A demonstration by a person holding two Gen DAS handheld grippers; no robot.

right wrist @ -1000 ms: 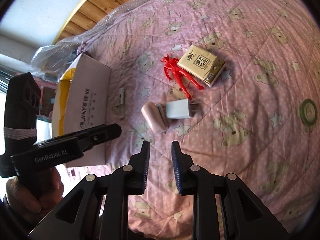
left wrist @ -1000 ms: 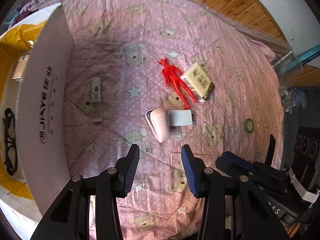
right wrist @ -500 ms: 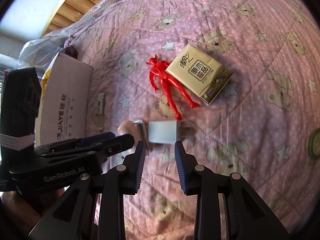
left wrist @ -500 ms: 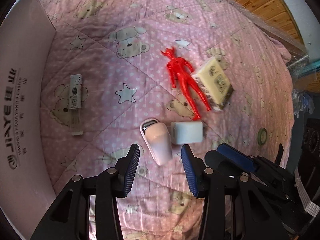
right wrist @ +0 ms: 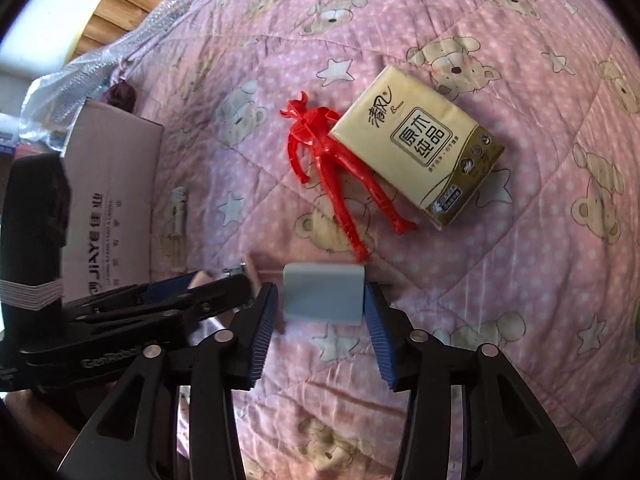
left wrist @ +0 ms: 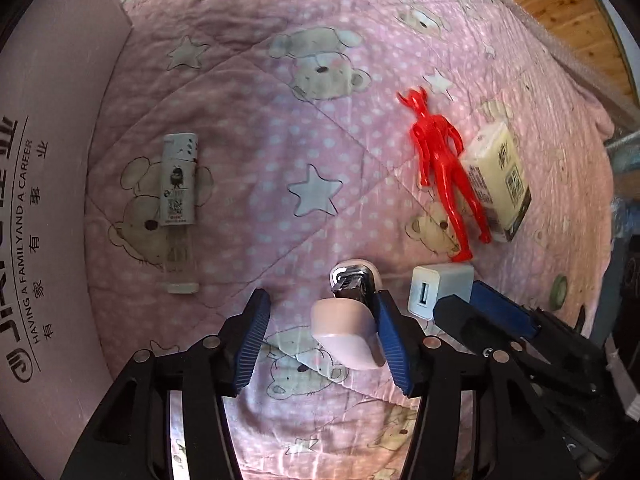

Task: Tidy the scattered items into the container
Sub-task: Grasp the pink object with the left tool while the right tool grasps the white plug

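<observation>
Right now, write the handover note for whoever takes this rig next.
Left gripper: open, straddling the pink lighter, its right finger against it, not clamped.
Right gripper: open around the white charger, not yet closed.
On the quilt: red figure touching the tissue pack, and a small spray bottle near the cardboard box.
Done: nothing visibly boxed.
Left: grip both items, drop them in the box, then fetch the rest.

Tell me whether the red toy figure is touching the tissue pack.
Touching. In the right wrist view the red toy figure lies with its arm and side pressed against the tissue pack's edge, no quilt visible between them.
</observation>
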